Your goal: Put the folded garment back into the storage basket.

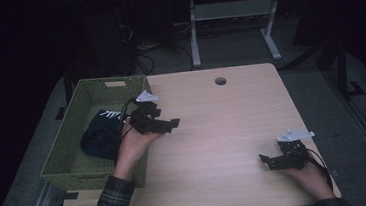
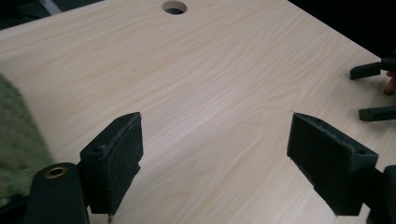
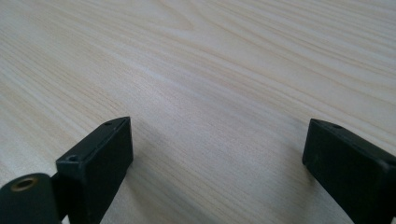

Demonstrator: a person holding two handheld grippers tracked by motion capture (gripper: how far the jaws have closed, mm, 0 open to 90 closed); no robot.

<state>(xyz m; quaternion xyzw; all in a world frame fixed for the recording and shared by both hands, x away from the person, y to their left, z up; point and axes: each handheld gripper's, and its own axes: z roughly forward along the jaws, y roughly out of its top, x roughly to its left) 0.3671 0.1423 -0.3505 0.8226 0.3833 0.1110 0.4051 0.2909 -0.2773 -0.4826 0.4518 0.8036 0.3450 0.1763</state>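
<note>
My left gripper [image 1: 172,124] hovers over the left part of the wooden table [image 1: 223,124], just right of a green woven basket [image 1: 69,143]. In the left gripper view the left gripper [image 2: 215,130] is open, with bare wood between its jaws. A dark navy garment [image 1: 101,135] with white print lies in the basket. Near the table's front right corner, my right gripper [image 1: 266,162] points left. The right gripper [image 3: 219,128] is open in its own view, with nothing but wood grain between its jaws. Far off in the left gripper view, the right gripper [image 2: 373,91] appears at the right edge.
A round cable hole [image 1: 220,81] sits near the table's far edge, also seen as the cable hole [image 2: 174,7] in the left gripper view. The basket's green side [image 2: 14,135] borders that view at left. A white desk frame [image 1: 234,23] and cables stand on the dark floor behind.
</note>
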